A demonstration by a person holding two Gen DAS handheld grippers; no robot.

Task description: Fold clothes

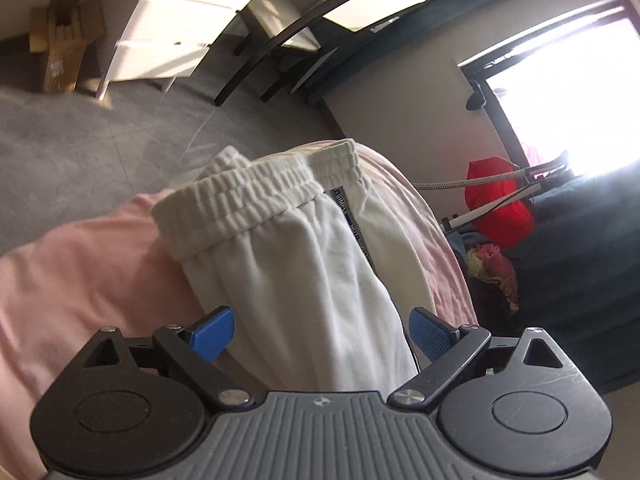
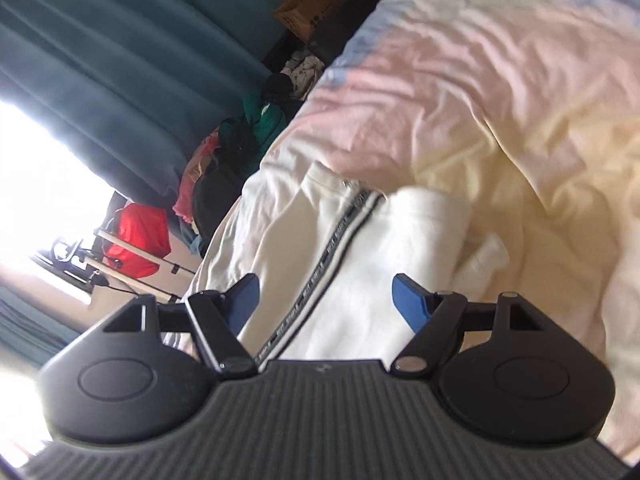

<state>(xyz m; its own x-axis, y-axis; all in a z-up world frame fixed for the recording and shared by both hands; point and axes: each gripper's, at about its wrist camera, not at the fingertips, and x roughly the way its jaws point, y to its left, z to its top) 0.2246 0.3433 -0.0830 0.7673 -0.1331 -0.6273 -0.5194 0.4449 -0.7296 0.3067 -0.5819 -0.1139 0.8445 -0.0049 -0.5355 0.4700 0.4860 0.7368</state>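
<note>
White sweatpants (image 1: 304, 248) with an elastic waistband and a dark printed side stripe lie on the pink and cream bed cover (image 1: 80, 272). In the left wrist view the waistband is at the far end, and the fabric runs back between the blue fingers (image 1: 214, 334) of my left gripper (image 1: 322, 334), which is open. In the right wrist view the sweatpants (image 2: 360, 280) are folded over, with the side stripe running diagonally between the pads. My right gripper (image 2: 326, 300) is open just above this cloth.
The bed cover (image 2: 500, 100) spreads wide to the right. A heap of clothes (image 2: 240, 148) and a red bag (image 2: 136, 240) lie beside the bed by teal curtains (image 2: 100, 60). A bright window (image 1: 568, 100), a dark-framed table (image 1: 320, 40) and cardboard boxes (image 1: 60, 48) stand on the grey floor.
</note>
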